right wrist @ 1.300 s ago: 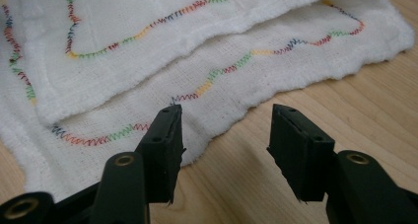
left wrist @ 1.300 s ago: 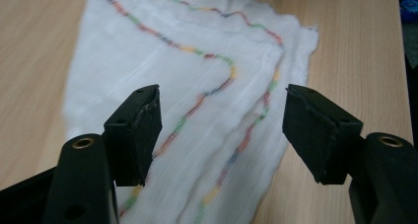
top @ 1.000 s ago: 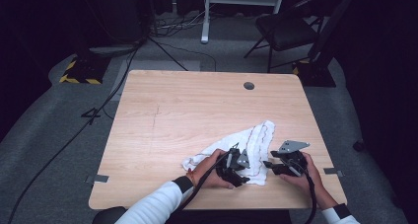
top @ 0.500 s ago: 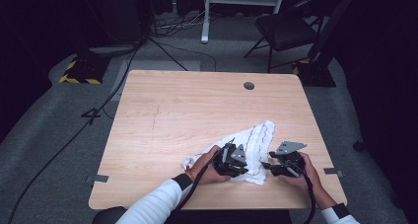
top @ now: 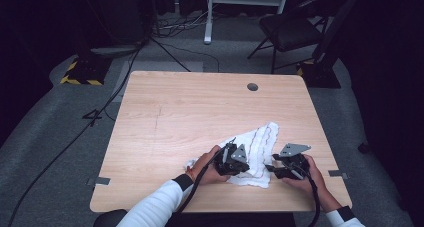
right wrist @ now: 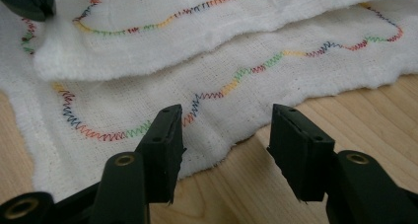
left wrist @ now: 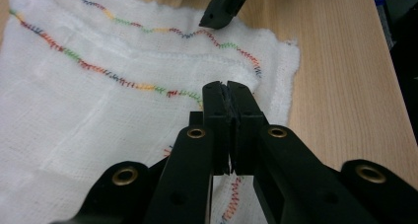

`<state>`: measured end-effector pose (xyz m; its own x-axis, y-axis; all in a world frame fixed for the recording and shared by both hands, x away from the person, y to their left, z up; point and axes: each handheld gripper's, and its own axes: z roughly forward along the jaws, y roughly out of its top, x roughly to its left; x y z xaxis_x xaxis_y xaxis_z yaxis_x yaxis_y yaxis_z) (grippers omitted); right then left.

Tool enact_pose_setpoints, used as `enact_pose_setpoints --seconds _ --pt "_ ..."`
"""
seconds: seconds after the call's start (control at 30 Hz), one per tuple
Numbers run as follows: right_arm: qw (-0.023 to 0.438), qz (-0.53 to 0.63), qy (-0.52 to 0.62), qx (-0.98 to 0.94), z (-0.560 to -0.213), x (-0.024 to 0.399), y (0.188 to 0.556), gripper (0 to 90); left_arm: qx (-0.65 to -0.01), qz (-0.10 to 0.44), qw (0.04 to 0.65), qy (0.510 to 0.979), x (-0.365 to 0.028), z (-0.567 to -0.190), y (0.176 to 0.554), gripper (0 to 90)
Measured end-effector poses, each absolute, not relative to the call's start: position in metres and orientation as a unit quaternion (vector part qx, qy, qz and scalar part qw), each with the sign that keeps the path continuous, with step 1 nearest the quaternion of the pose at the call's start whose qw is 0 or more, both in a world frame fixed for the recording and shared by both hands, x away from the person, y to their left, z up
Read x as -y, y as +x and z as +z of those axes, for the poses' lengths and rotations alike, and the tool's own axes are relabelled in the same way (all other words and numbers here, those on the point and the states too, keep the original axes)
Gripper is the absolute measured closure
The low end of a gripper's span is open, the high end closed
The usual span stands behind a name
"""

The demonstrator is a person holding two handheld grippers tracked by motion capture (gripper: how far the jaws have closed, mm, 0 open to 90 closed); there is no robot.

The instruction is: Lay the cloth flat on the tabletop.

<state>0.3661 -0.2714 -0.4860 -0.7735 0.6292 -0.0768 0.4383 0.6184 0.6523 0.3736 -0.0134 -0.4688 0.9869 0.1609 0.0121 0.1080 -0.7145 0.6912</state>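
Wooden table point(top: 190, 107) bears white cloth point(top: 257, 142), left claw point(left wrist: 227, 93) pinching it

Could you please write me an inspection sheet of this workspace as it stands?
Surface: light wooden table, with a round grommet near the far edge.
Job's things: white cloth with wavy multicoloured stitching, partly folded over itself, near the front edge.
Clutter: nothing seen.
Grippers: left gripper has just been closing; jaws now together on a fold of the cloth. Right gripper open, jaws at the cloth's edge, not gripping.
Cables: one trails from each gripper; more cross the floor.
Surroundings: dark room, black chair, white stand, yellow-black striped base.
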Motion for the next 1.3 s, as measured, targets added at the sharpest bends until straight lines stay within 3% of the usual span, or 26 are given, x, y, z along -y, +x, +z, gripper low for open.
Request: enact_pose_setpoints --seconds 0.57,0.87,1.3 --pt "0.153 0.346 0.279 -0.883 -0.478 0.267 0.359 46.9 -0.194 0.109 0.439 0.87 -0.073 -0.432 0.418 88.1" --pt "0.12 0.345 0.226 -0.903 -0.478 0.25 0.348 48.9 -0.263 0.139 0.439 0.848 -0.121 -0.434 0.443 88.1" --pt "0.119 0.31 0.223 -0.917 -0.483 0.259 0.35 48.3 -0.33 0.153 0.424 0.829 -0.167 -0.447 0.471 88.1"
